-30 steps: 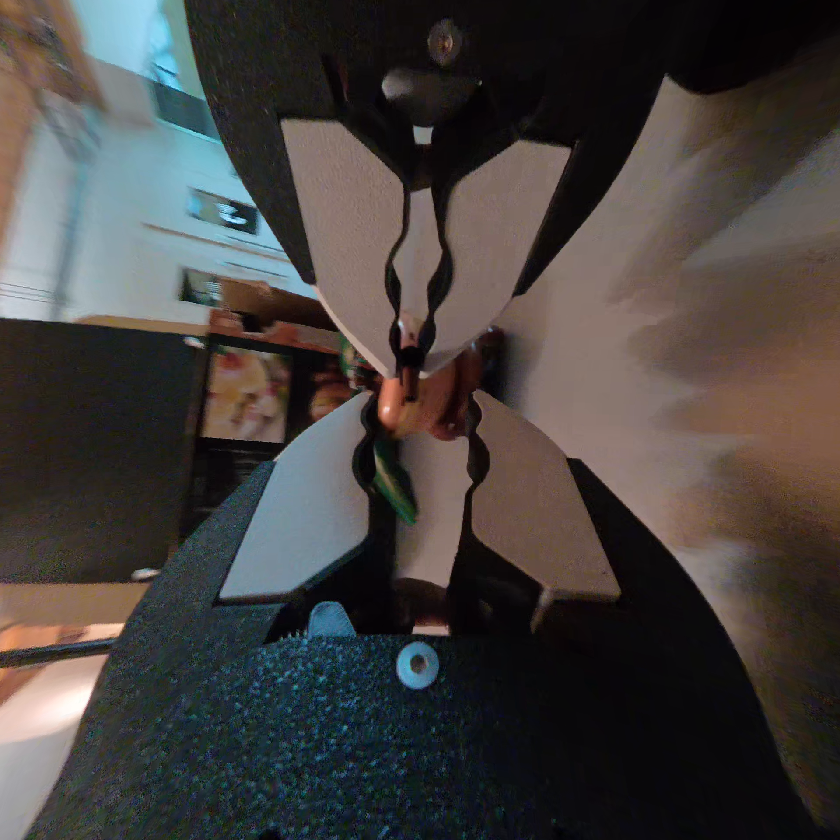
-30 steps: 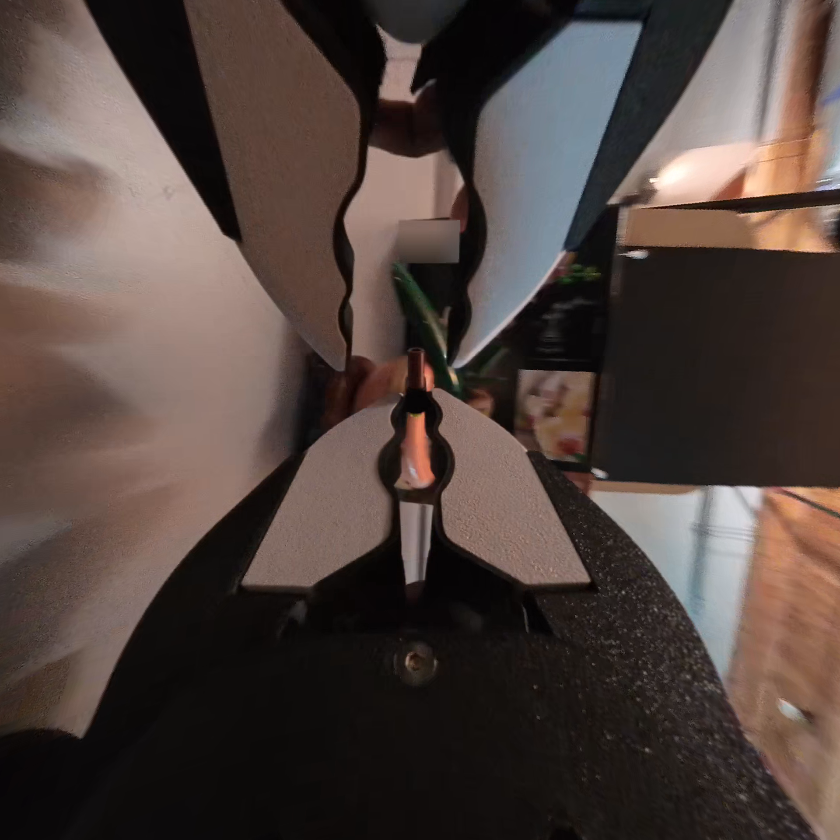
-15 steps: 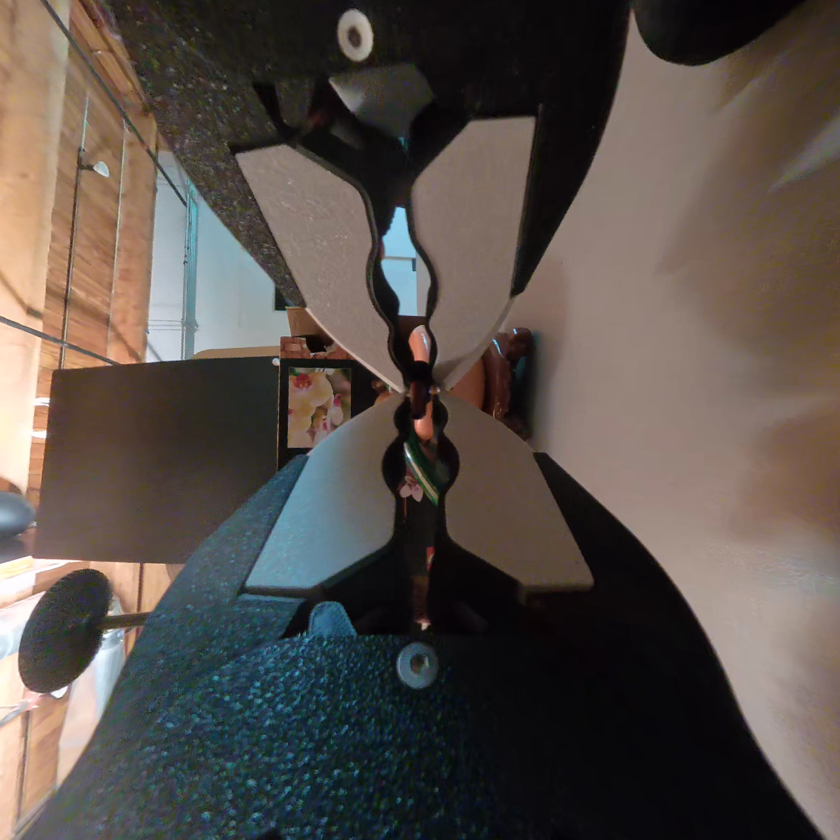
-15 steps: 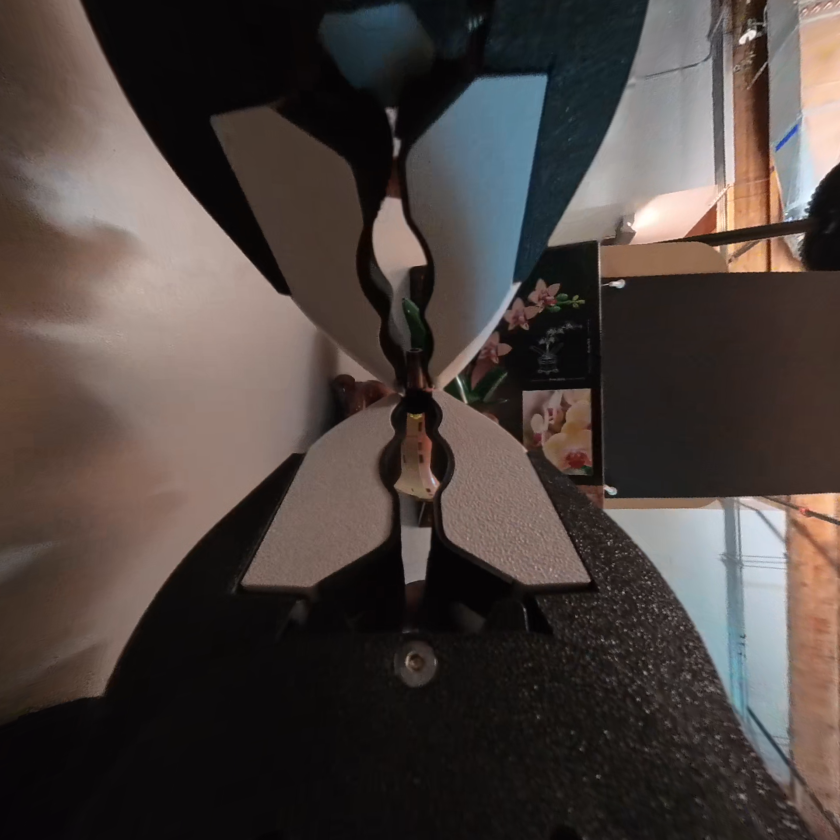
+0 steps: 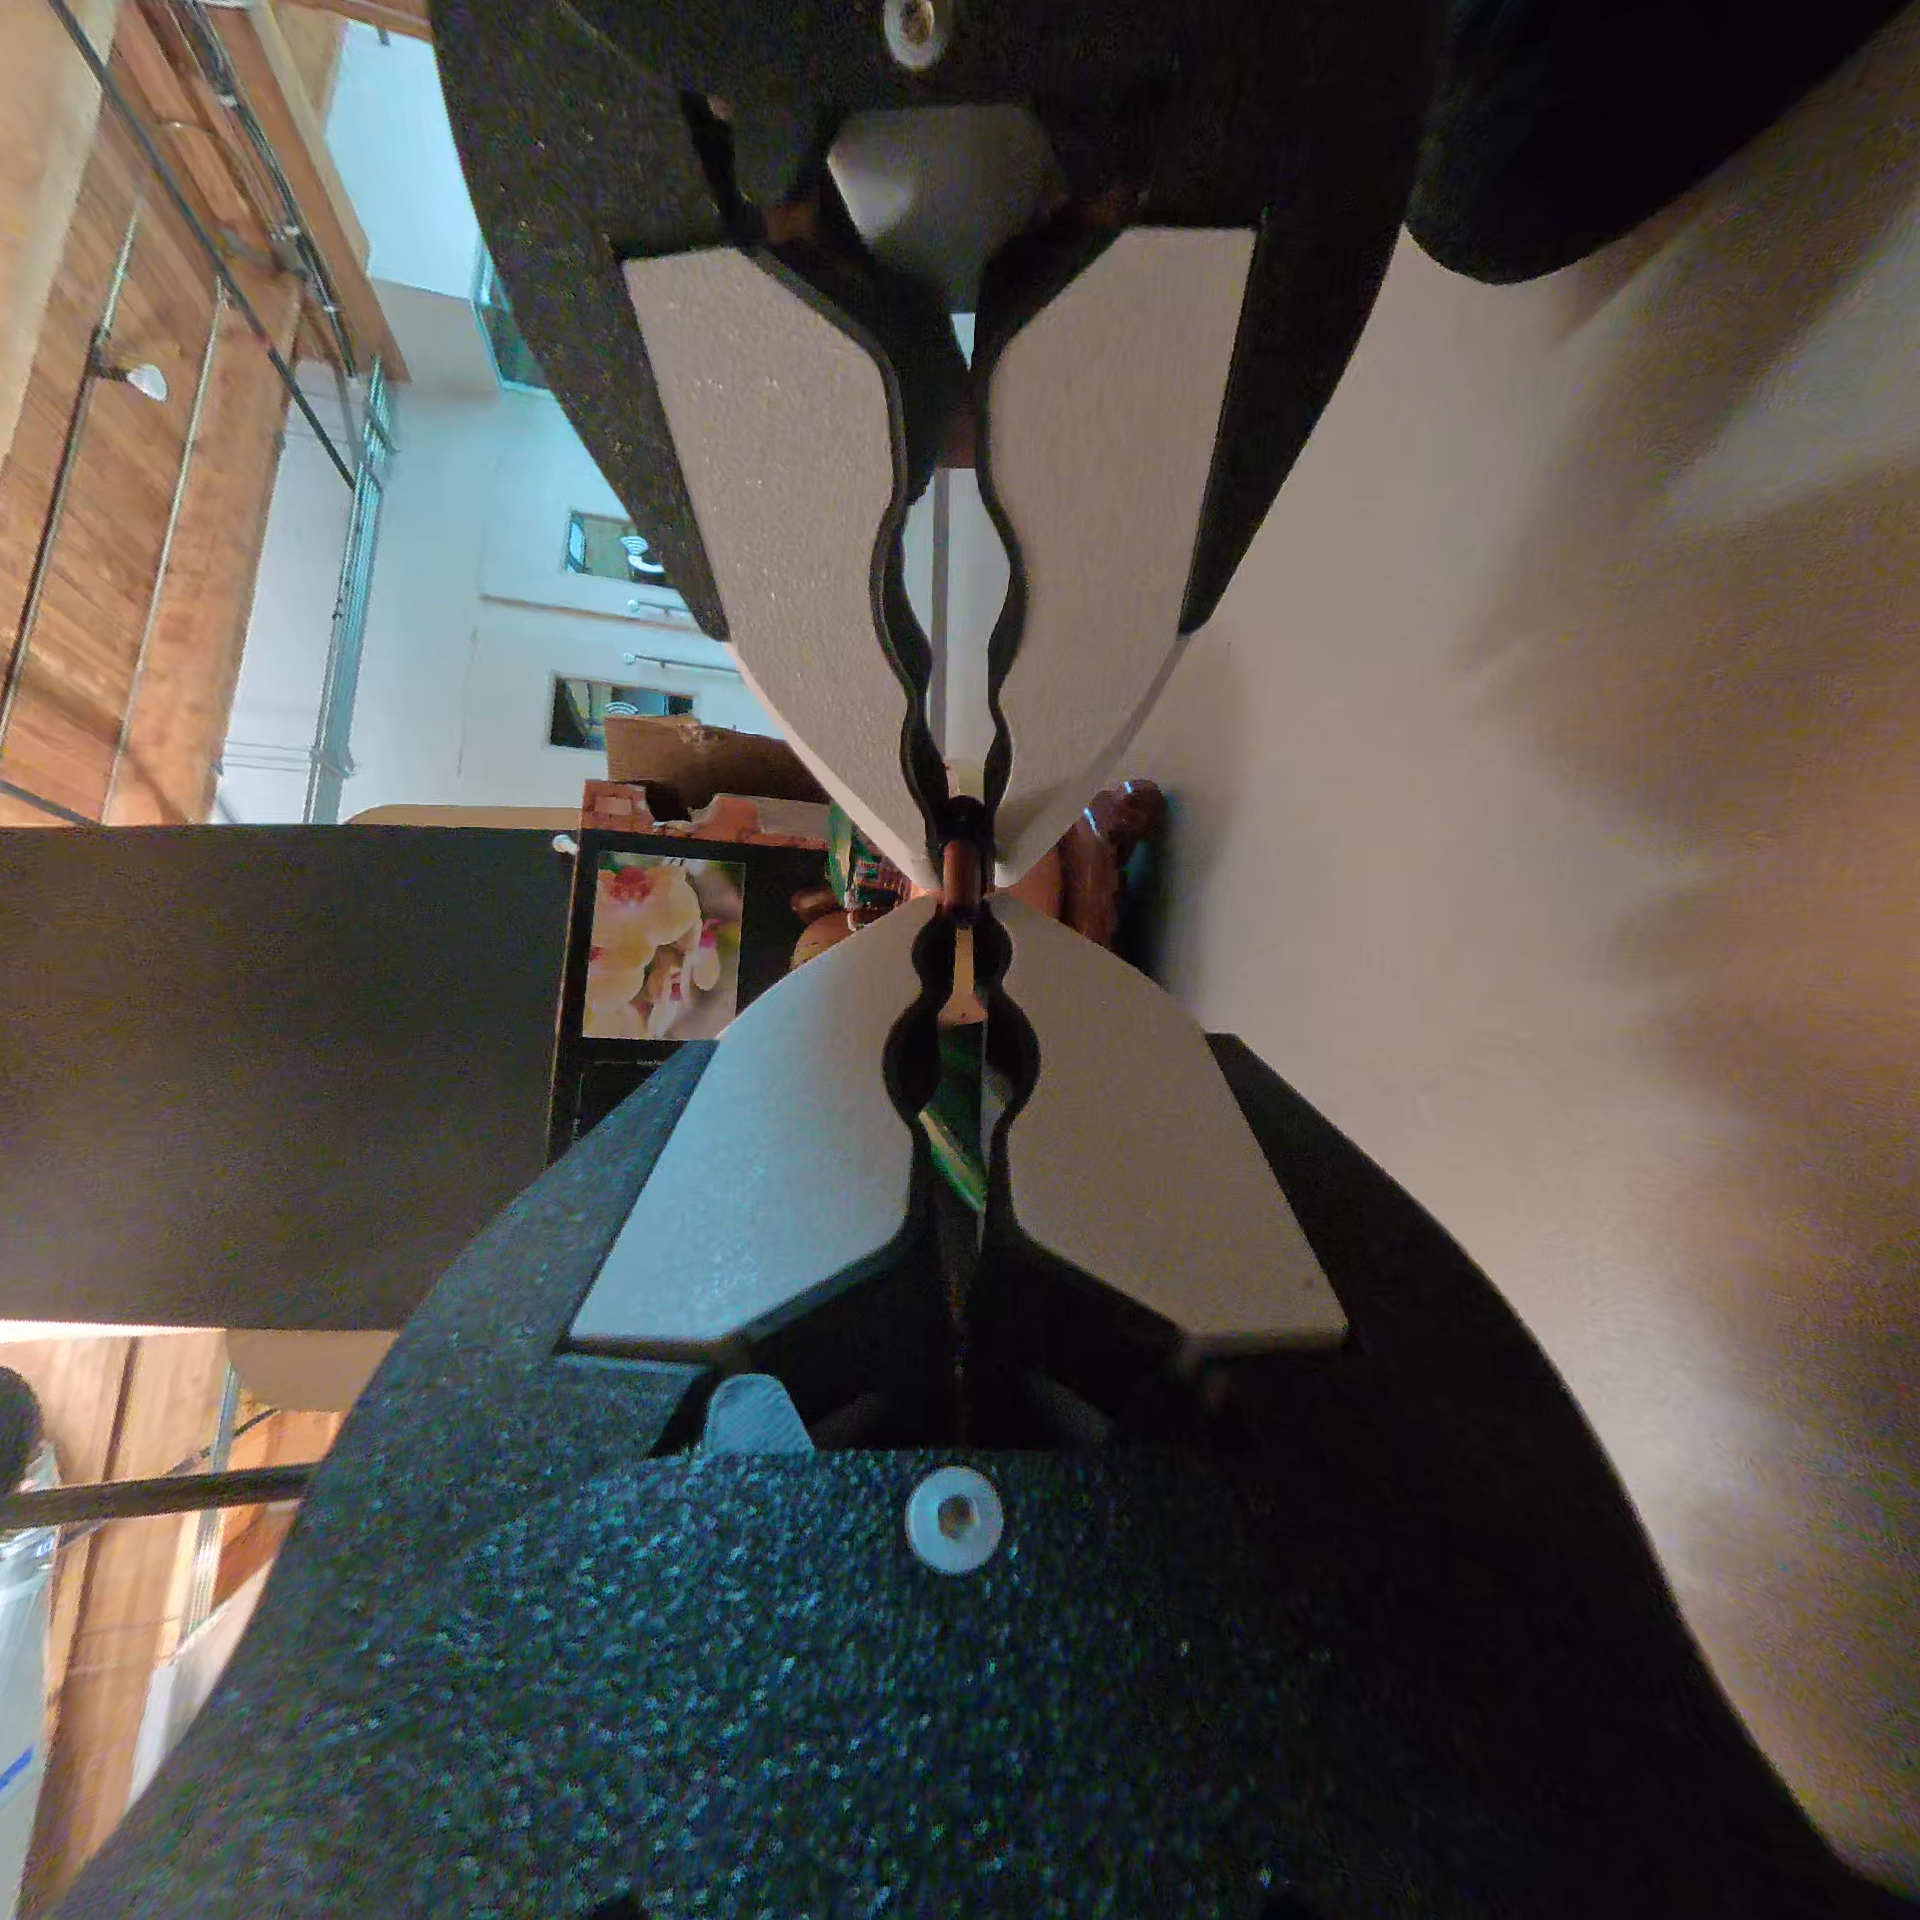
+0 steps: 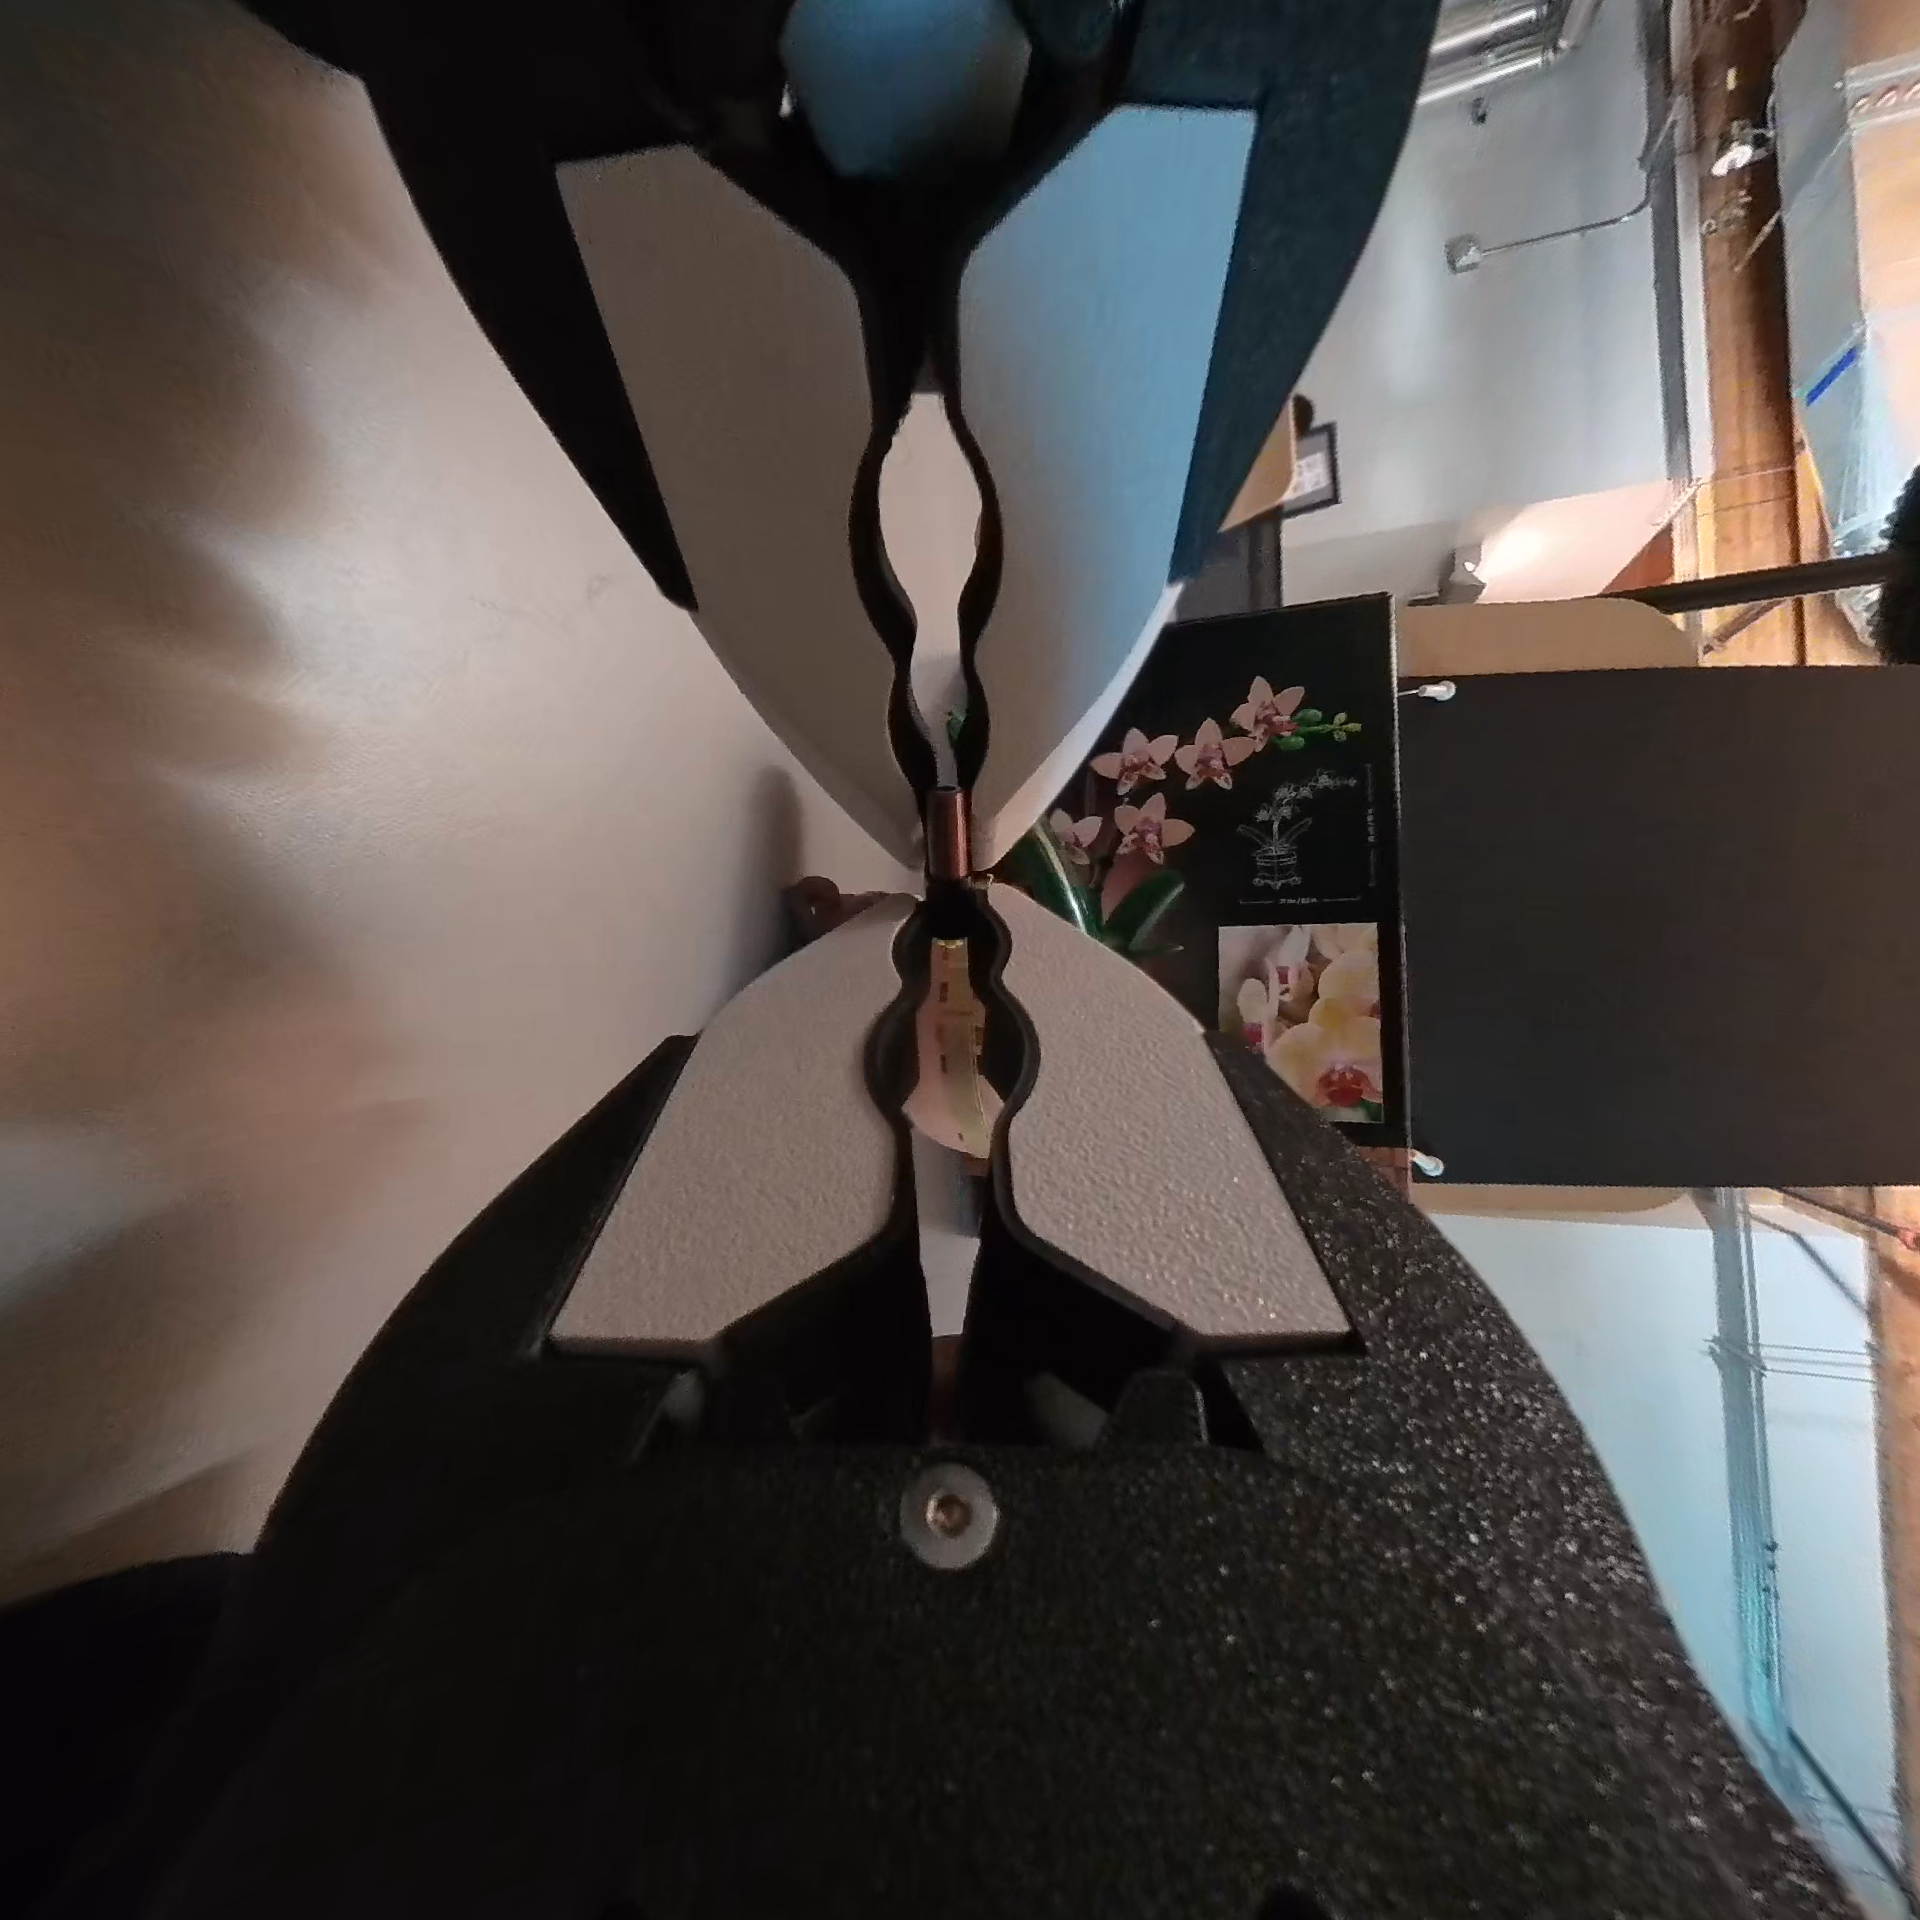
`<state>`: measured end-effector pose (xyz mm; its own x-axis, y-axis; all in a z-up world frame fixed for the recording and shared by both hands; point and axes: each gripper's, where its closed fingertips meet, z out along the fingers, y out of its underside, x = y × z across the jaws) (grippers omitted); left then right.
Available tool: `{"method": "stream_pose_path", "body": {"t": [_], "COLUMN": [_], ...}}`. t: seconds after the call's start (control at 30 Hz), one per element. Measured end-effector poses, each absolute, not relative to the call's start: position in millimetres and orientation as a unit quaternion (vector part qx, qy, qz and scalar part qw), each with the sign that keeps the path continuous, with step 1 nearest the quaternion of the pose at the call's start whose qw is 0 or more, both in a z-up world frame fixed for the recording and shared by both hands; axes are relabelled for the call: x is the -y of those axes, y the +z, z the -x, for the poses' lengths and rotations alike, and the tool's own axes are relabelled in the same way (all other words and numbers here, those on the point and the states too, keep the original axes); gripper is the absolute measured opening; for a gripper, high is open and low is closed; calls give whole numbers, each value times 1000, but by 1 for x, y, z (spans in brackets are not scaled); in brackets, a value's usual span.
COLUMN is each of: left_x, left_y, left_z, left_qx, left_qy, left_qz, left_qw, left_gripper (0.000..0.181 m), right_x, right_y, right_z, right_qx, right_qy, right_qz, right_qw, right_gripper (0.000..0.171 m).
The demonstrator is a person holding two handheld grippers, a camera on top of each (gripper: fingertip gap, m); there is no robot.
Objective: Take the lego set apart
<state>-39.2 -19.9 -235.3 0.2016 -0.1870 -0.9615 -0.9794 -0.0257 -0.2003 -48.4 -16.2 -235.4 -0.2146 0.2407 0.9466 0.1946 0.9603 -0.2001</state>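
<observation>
Two claws meet tip to tip: left claw (image 5: 961, 920) and right claw (image 6: 951, 914) both clamped on one brown stem piece (image 6: 948, 833), flower box (image 6: 1288, 873) behind.

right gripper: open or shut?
Shut. In the right wrist view, the right gripper pinches a thin brown stem piece at its tips; the left gripper grips its far end.

Between the tips: left gripper (image 5: 961, 914) and right gripper (image 6: 948, 914) meet nose to nose — only a small brown lego piece (image 6: 948, 831) fits there.
Far side: the printed box (image 6: 1288, 894) and a black panel (image 6: 1662, 914) block passage.
Worktop (image 6: 312, 727): bare beside both grippers.
</observation>
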Motion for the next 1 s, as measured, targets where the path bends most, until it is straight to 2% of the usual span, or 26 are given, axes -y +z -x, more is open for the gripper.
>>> {"method": "stream_pose_path", "body": {"t": [0.23, 0.33, 0.4, 0.43, 0.5, 0.57, 0.67, 0.9, 1.0], "left_x": [25, 27, 38, 43, 39, 30, 25, 24, 22], "left_y": [-232, -230, -202, -191, -200, -225, -229, -244, -247], "left_z": [32, 37, 64, 78, 72, 46, 31, 19, 19], "left_qx": [-461, -455, -388, -349, -382, -440, -447, -475, -484], "left_qy": [288, 292, 301, 279, 284, 276, 272, 262, 289], "left_qz": [625, 622, 615, 623, 626, 633, 629, 631, 624], "left_qw": [560, 567, 618, 642, 618, 574, 575, 555, 541], "left_gripper": [3, 2, 0, 0, 0, 0, 21, 23, 14], "right_x": [21, 19, -38, -43, -22, -12, -6, 7, 8], "right_y": [-231, -233, -251, -249, -217, -225, -241, -250, -252], "right_z": [45, 45, 32, 26, 30, 39, 38, 44, 44], "right_qx": [778, 780, 788, 779, 742, 760, 779, 796, 800], "right_qy": [71, 65, -41, 7, 105, 68, 49, 52, 48], "right_qz": [152, 157, 219, 238, 238, 215, 194, 181, 181], "right_qw": [606, 602, 574, 579, 618, 610, 594, 575, 570], "right_gripper": [7, 6, 7, 6, 6, 7, 7, 7, 6]}}
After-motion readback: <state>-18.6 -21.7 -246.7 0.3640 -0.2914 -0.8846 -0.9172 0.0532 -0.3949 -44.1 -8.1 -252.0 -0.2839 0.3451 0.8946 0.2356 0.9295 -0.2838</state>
